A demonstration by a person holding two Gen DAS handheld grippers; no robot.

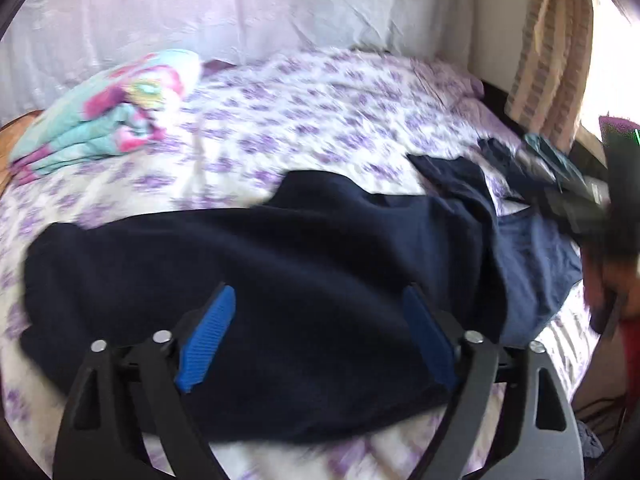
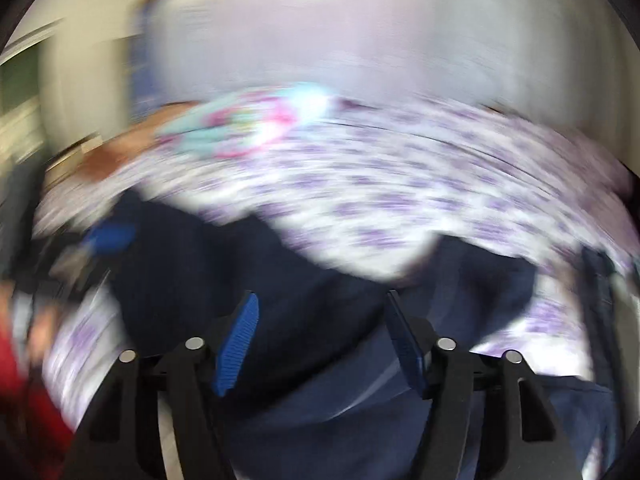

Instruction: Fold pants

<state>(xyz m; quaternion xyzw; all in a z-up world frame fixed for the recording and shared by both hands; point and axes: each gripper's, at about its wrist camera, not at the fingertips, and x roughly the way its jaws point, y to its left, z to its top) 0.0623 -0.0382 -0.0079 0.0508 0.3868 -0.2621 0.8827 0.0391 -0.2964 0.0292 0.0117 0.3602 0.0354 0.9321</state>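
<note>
Black hand-held gripper (image 1: 318,300), ribbed blue pads (image 1: 206,344).

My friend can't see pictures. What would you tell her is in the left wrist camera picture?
Dark navy pants lie spread across a bed with a purple-flowered sheet, and the open left gripper hovers over them, holding nothing. A folded teal and pink blanket sits at the far left.

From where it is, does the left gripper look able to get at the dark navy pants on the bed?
Probably yes. The left tongs are open right over the navy pants, which lie spread on the floral sheet with nothing in between. Whether they already touch the cloth is unclear.
</note>
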